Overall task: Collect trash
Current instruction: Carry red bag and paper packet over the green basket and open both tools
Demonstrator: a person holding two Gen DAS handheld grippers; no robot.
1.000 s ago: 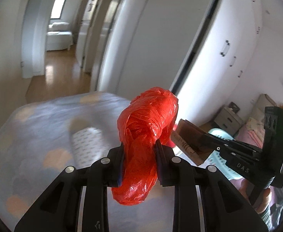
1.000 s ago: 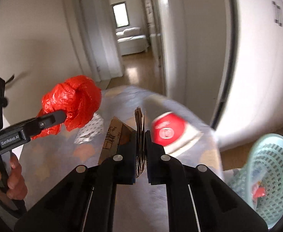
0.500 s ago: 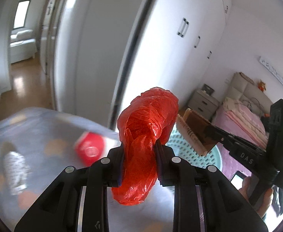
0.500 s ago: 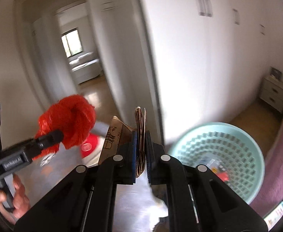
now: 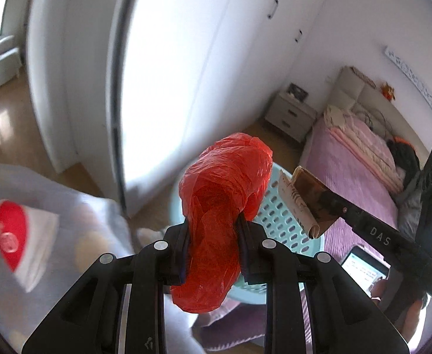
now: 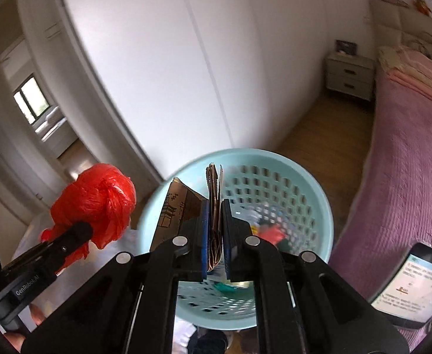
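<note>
My left gripper (image 5: 214,236) is shut on a crumpled red plastic bag (image 5: 222,194), which bulges above and below the pads. The same bag (image 6: 95,203) shows at the left of the right wrist view. My right gripper (image 6: 215,233) is shut on a folded piece of brown cardboard (image 6: 180,206), seen from the side as cardboard (image 5: 303,197) in the left wrist view. Both grippers hang over a light blue perforated basket (image 6: 298,183) on the wooden floor, with several bits of trash inside. The basket (image 5: 278,206) is partly hidden behind the bag.
A surface with a pale patterned cloth (image 5: 54,206) carries a red and white packet (image 5: 12,230) at the left. White wardrobe doors (image 6: 186,73) stand behind the basket. A pink bed (image 6: 407,147), a nightstand (image 6: 348,73) and a lit phone (image 6: 413,286) lie to the right.
Both grippers have swung right, away from the patterned cloth, and now hang over the blue basket. The bag and the cardboard remain gripped as before.
</note>
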